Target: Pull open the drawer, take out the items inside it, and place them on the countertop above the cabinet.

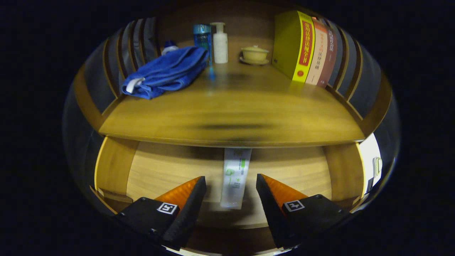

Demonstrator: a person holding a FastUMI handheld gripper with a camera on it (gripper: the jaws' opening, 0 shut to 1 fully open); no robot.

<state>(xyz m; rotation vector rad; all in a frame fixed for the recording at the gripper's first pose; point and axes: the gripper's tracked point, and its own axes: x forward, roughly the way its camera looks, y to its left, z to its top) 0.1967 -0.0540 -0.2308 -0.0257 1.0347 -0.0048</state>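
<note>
Wood-toned and pulled out, the drawer (156,170) lay open below the table (231,117), its pale floor showing between the two side walls. A white tube (234,177) with green markings lay lengthwise on that floor, its far end tucked under the front edge of the table and its near end reaching toward the camera. The gripper (231,186) hovered over the drawer with its jaws spread wide; the tube sat in the gap between them, touched by neither finger.

On the table above, a blue towel (167,71) lay folded in a loose heap toward the left. Just behind it stood a blue bottle (202,37), and beside that a white pump bottle (220,42). A small yellowish lidded cup (254,54) rested on a saucer a little to the right of the pump bottle. Farther right, a yellow book (293,44) stood upright with two more books (323,53) leaning against its far side. Slatted rails (138,42) curved around the back and sides of the table
</note>
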